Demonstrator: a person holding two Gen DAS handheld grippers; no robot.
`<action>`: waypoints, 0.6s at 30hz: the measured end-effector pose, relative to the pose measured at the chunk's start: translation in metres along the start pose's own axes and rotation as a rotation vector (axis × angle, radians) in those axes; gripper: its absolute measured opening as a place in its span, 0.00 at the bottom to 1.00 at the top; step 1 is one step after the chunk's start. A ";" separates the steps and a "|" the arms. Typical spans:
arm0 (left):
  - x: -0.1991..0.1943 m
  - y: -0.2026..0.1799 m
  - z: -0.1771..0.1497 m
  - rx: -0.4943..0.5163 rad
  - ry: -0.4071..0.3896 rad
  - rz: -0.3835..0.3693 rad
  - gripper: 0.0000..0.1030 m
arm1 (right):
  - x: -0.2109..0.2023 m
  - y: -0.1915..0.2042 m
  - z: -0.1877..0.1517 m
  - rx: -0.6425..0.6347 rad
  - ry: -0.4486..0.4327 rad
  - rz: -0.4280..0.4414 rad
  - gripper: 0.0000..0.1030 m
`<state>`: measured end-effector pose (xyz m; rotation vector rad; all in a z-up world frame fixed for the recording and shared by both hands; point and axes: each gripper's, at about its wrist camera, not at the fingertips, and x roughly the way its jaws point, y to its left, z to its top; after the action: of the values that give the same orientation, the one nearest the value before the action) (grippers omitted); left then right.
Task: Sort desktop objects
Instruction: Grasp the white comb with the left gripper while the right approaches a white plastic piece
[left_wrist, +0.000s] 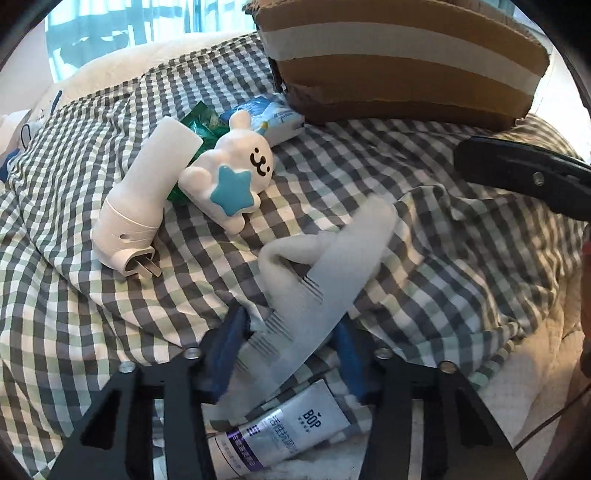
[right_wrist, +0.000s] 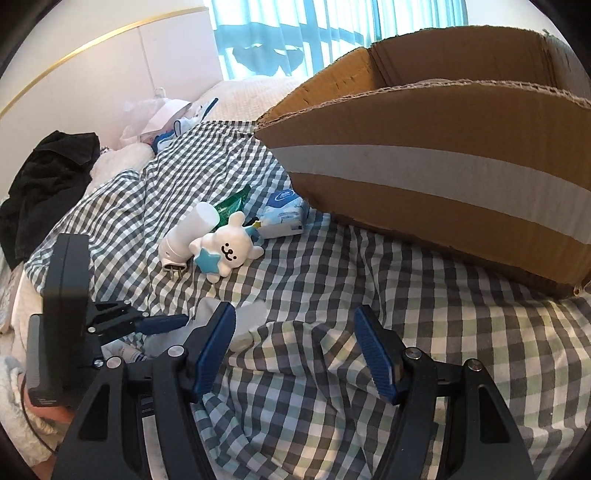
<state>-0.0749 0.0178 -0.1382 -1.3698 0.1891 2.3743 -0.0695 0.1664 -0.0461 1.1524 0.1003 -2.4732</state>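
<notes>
Your left gripper (left_wrist: 291, 350) has its jaws half closed around the pale comb (left_wrist: 314, 317), which lies diagonally across them, near-left to far-right. The right gripper (right_wrist: 295, 354) hangs wide open, empty, above the bed (right_wrist: 332, 288).

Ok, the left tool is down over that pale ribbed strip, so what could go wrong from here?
The pale flat ribbed strip sits slantwise between the left tool's pads, with much of it beyond them, so it may pivot or slip when lifted. The grey-and-purple squeeze tube lies just beneath and could get pinched or dragged along. The wrinkled checked bedsheet could snag too.
</notes>
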 end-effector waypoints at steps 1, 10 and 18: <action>-0.002 0.000 0.000 -0.006 -0.003 -0.002 0.41 | 0.000 0.001 0.000 -0.004 0.002 -0.003 0.64; -0.038 0.023 -0.009 -0.203 -0.042 -0.049 0.34 | 0.003 0.005 -0.002 -0.031 -0.002 -0.005 0.64; -0.037 0.055 -0.010 -0.327 -0.030 0.004 0.26 | 0.033 0.033 -0.002 -0.144 0.037 0.057 0.64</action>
<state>-0.0725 -0.0451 -0.1157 -1.4716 -0.2149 2.5074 -0.0741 0.1255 -0.0680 1.1239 0.2483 -2.3533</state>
